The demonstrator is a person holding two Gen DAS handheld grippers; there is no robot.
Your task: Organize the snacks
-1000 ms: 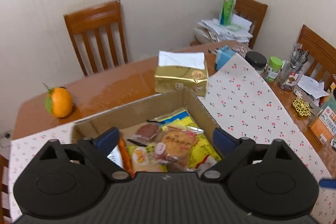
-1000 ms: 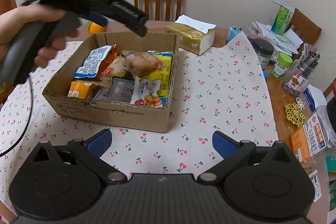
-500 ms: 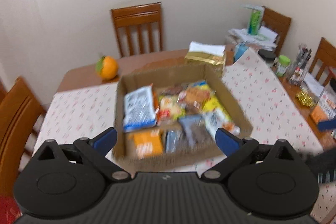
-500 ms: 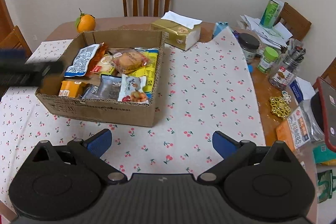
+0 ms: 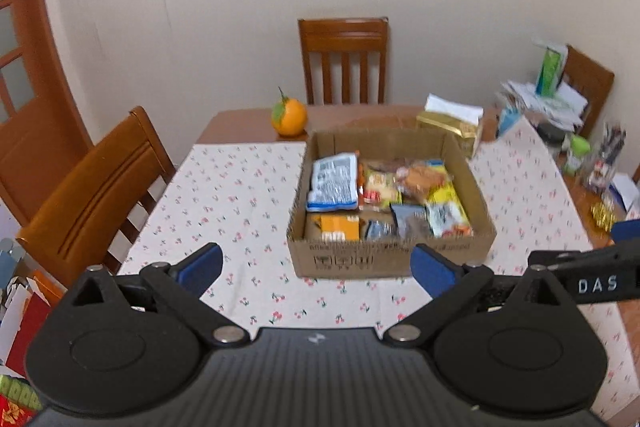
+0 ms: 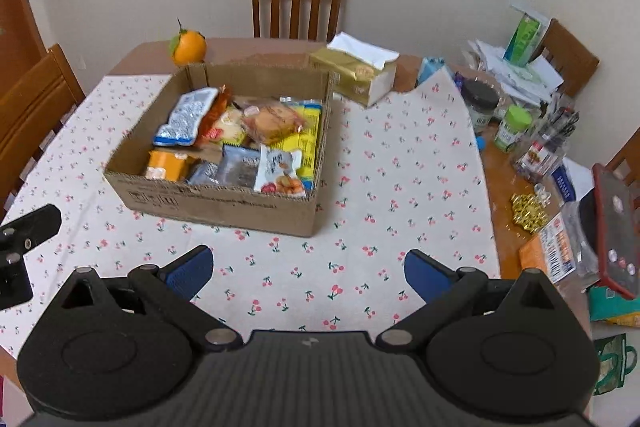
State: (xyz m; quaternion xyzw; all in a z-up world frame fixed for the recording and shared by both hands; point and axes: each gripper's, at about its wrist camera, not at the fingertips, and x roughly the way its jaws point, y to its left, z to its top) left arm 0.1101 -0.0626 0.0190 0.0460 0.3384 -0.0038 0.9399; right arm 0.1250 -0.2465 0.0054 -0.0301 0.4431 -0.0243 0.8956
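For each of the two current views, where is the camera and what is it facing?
Left wrist: rides the left gripper, facing the snack box and far chair; its open jaws and the right gripper's side show.
Right wrist: rides the right gripper, facing the box from its right; its open jaws and part of the left gripper show.
Shared: box, orange, tissue box.

Both wrist views high, facing shared cardboard box (image 5: 390, 259)

bare tablecloth (image 6: 360, 259) before cardboard box (image 6: 224, 205); clutter (image 6: 532, 147) crowds right edge.
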